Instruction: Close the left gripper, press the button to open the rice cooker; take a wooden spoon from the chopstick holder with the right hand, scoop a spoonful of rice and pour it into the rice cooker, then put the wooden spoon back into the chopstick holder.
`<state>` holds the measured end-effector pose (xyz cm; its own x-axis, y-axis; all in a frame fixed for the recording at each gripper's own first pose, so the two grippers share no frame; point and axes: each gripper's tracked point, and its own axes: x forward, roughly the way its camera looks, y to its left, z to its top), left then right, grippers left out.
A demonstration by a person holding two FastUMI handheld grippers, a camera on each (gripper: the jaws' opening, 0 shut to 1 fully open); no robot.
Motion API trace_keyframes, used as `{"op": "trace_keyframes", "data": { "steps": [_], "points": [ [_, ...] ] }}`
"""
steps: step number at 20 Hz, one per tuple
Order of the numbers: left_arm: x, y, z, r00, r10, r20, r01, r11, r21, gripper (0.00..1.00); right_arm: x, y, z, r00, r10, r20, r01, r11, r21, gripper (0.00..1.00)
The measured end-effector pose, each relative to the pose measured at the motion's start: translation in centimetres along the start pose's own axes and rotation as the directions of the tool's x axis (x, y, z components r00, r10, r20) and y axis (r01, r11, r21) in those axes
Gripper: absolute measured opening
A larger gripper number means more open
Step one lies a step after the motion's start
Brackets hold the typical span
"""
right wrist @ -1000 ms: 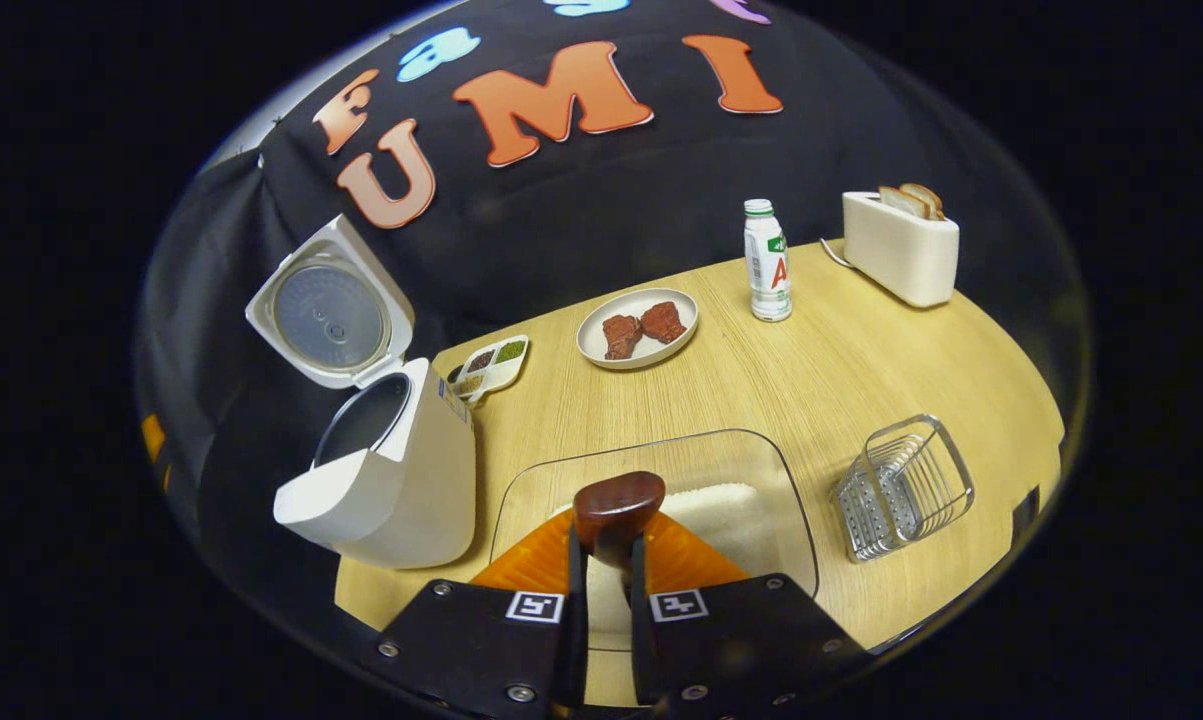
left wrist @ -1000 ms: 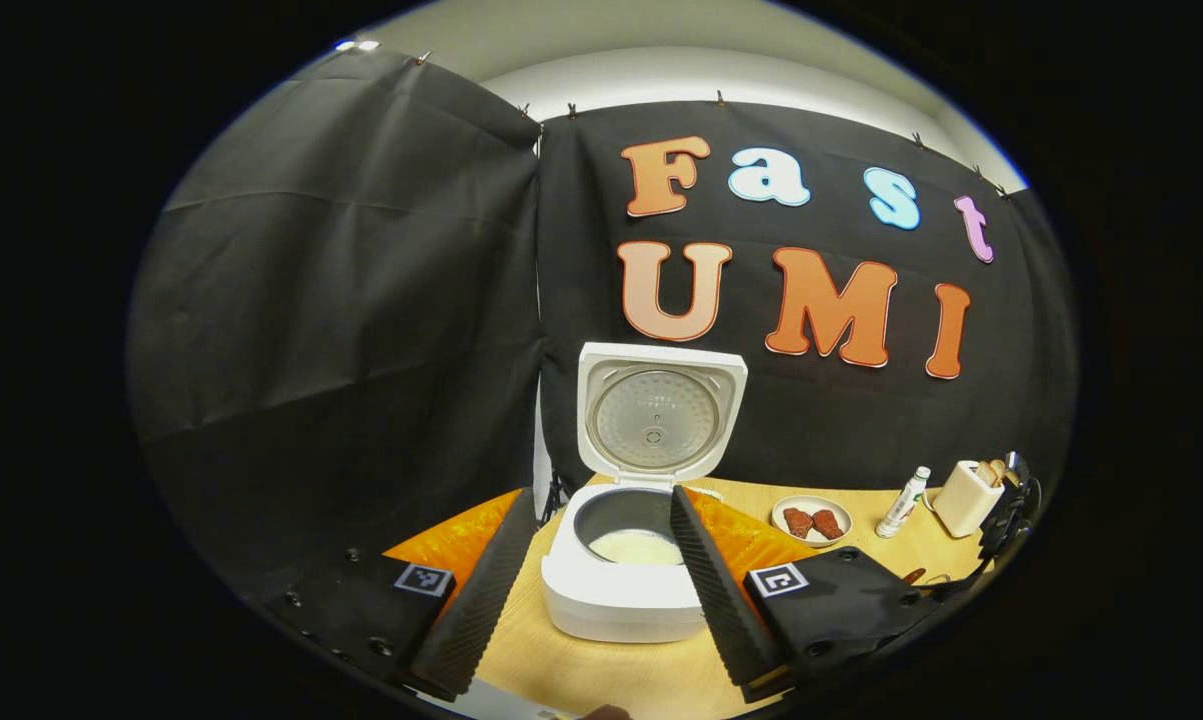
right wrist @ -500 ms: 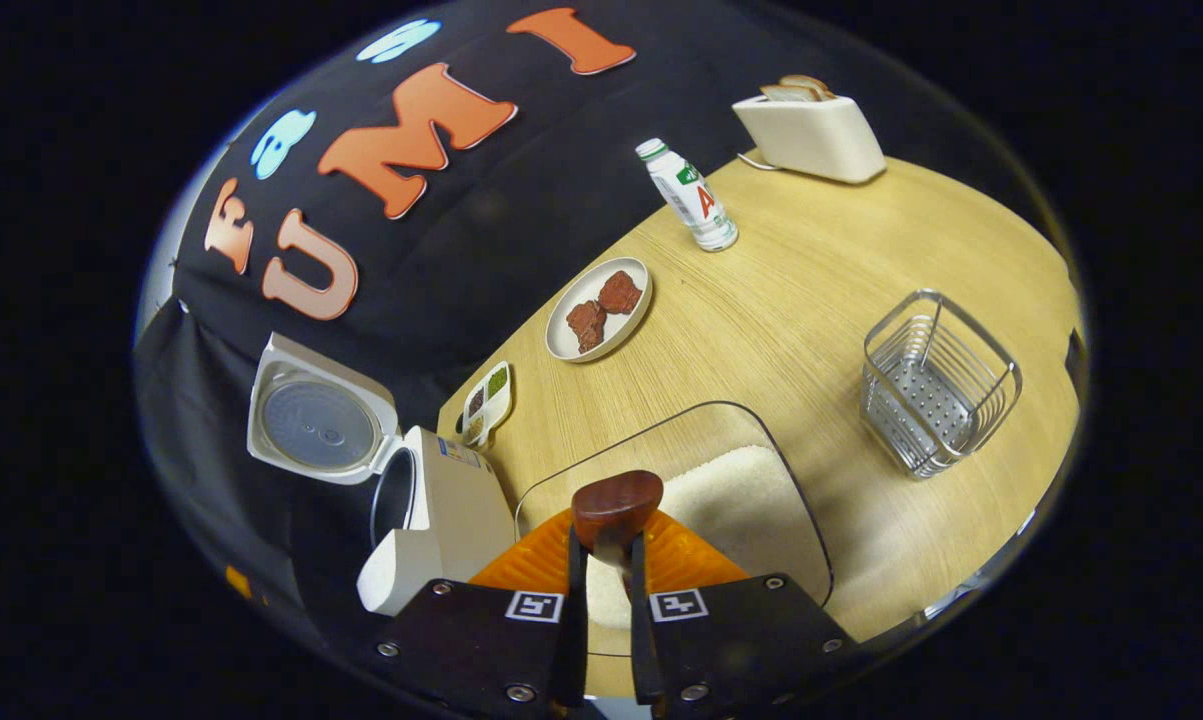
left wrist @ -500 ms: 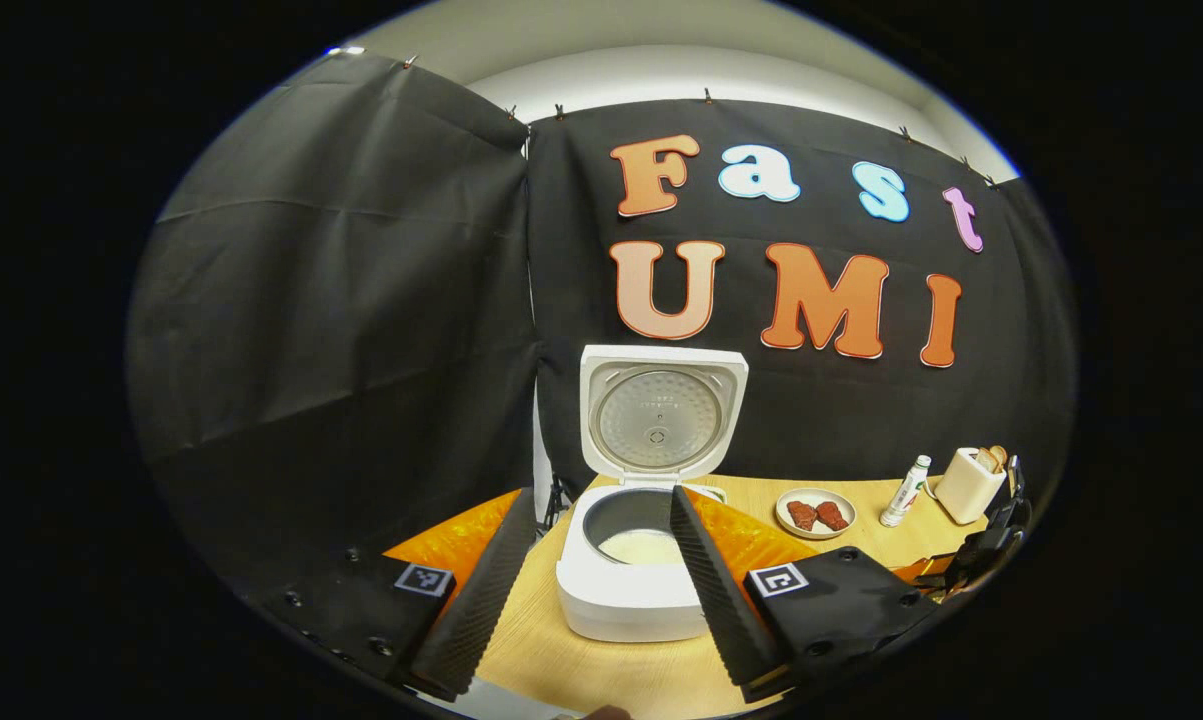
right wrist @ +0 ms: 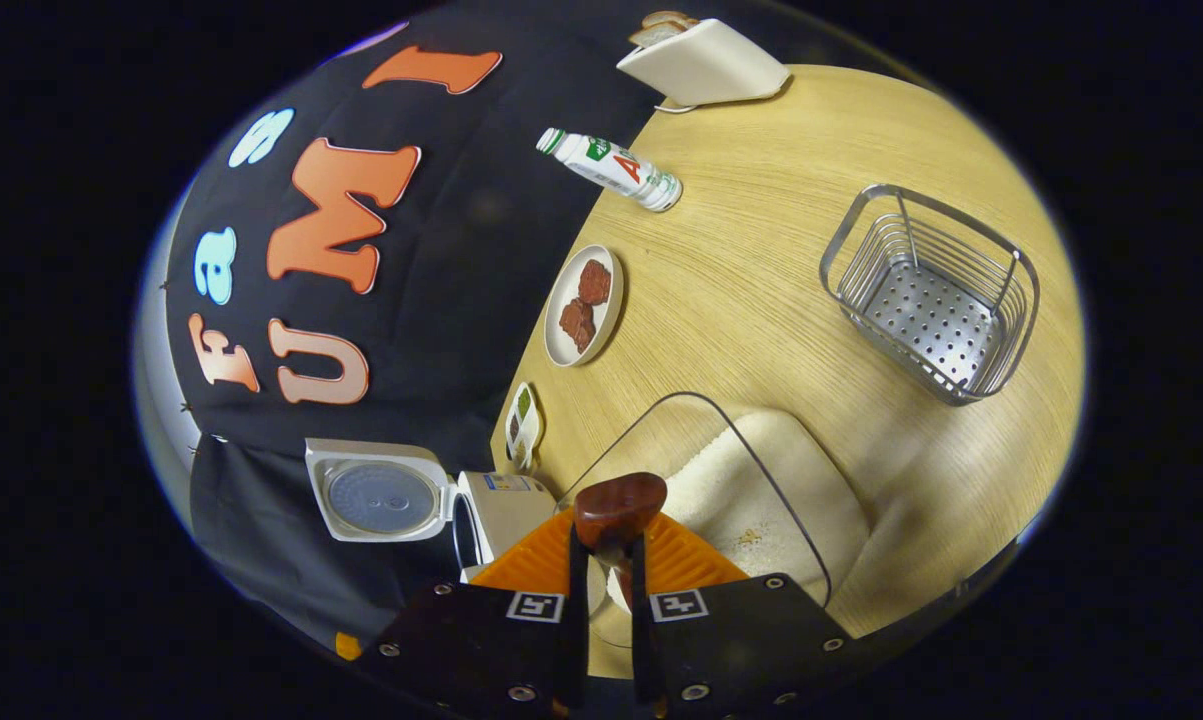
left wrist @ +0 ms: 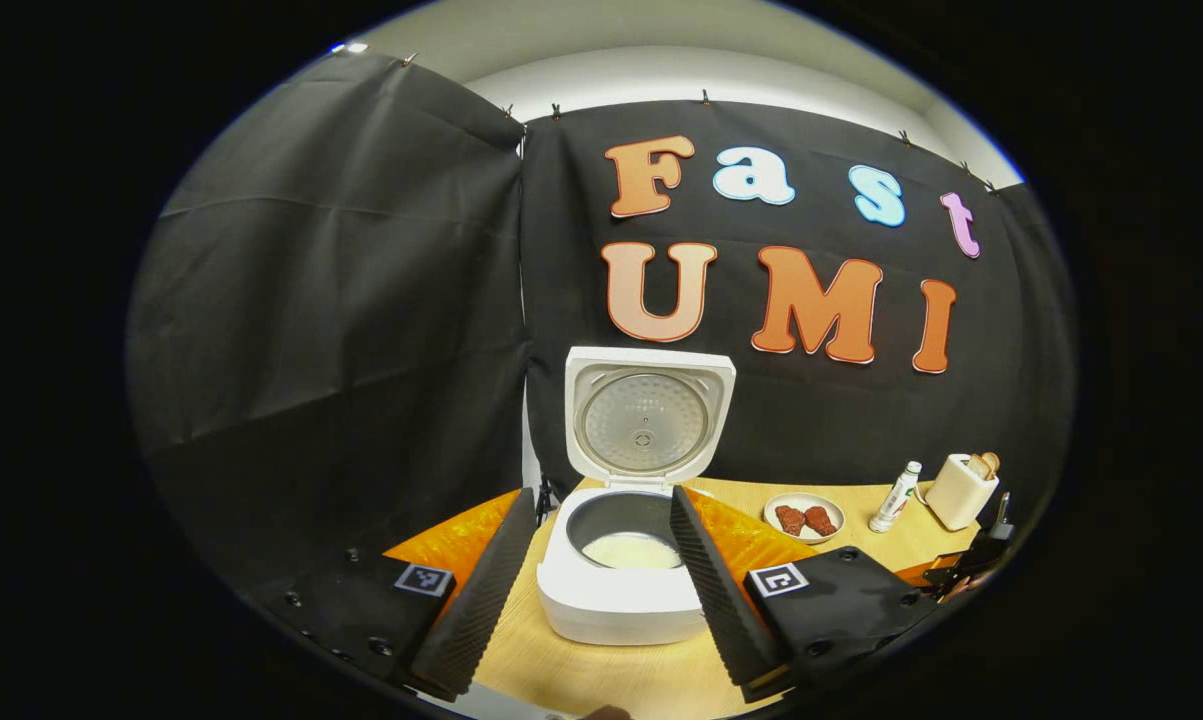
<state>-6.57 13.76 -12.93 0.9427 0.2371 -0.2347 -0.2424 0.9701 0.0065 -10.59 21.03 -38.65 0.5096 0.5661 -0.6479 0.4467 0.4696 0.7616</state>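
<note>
Over the glass rice dish (right wrist: pixel 761 480), the right gripper (right wrist: pixel 606 560) is clamping both fingers on the wooden spoon (right wrist: pixel 618 503), its dark rounded end poking up between them. Against the frames of a second ago this view is rolling hard: the desk (right wrist: pixel 761 270) now stands tilted, the bottle (right wrist: pixel 611 168) lies sideways across it, and the wire chopstick holder (right wrist: pixel 929 295), empty, is drifting to upper right. I judge that the wrist is turning the spoon through or just off the rice; whether the bowl end is loaded is hidden below the fingers. The rice cooker (left wrist: pixel 621 580) is standing with lid up and a pale layer in the pot, so the button step reads as done. The left gripper (left wrist: pixel 601 570) is hanging back, fingers spread wide apart, framing the cooker and holding nothing; its view is barely shifting. Next comes the carry to the pot, kept level.
</note>
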Motion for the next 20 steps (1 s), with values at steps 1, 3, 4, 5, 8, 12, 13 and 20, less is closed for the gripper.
{"op": "trace_keyframes", "data": {
  "steps": [1,3,4,5,8,12,13,20],
  "points": [
    [0.0,-0.3,0.0,1.000,-0.001,0.001,0.001,1.000,0.000,0.92,-0.6,0.2,0.7,1.000,0.009,0.010,-0.009,1.000,-0.001,0.17],
    [0.1,-1.3,0.1,1.000,-0.010,0.003,0.010,1.000,0.000,0.92,-1.6,1.0,2.4,0.999,0.038,0.033,-0.038,0.999,0.006,0.17],
    [0.2,-1.8,0.1,1.000,-0.015,0.005,0.015,1.000,-0.001,0.92,-1.9,1.4,3.1,0.998,0.053,0.039,-0.054,0.998,0.020,0.13],
    [0.3,-2.2,0.1,1.000,-0.021,0.007,0.021,1.000,-0.004,0.92,-2.3,1.7,3.5,0.997,0.069,0.041,-0.071,0.997,0.034,0.17],
    [0.9,-3.5,0.4,0.999,-0.034,0.015,0.035,0.999,-0.011,0.92,-3.0,2.6,5.1,0.991,0.124,0.050,-0.128,0.987,0.094,0.17],
    [1.2,-4.7,0.7,0.998,-0.049,0.027,0.049,0.999,-0.011,0.92,-3.5,2.8,6.3,0.982,0.182,0.045,-0.187,0.965,0.186,0.17],
    [1.2,-4.8,0.7,0.998,-0.051,0.028,0.051,0.999,-0.009,0.92,-3.8,3.2,6.8,0.978,0.200,0.053,-0.207,0.954,0.219,0.17],
    [1.4,-4.4,0.9,0.999,-0.045,0.030,0.046,0.999,-0.011,0.92,-4.4,8.4,7.2,0.939,0.341,0.051,-0.337,0.875,0.348,0.13]
  ]
}}
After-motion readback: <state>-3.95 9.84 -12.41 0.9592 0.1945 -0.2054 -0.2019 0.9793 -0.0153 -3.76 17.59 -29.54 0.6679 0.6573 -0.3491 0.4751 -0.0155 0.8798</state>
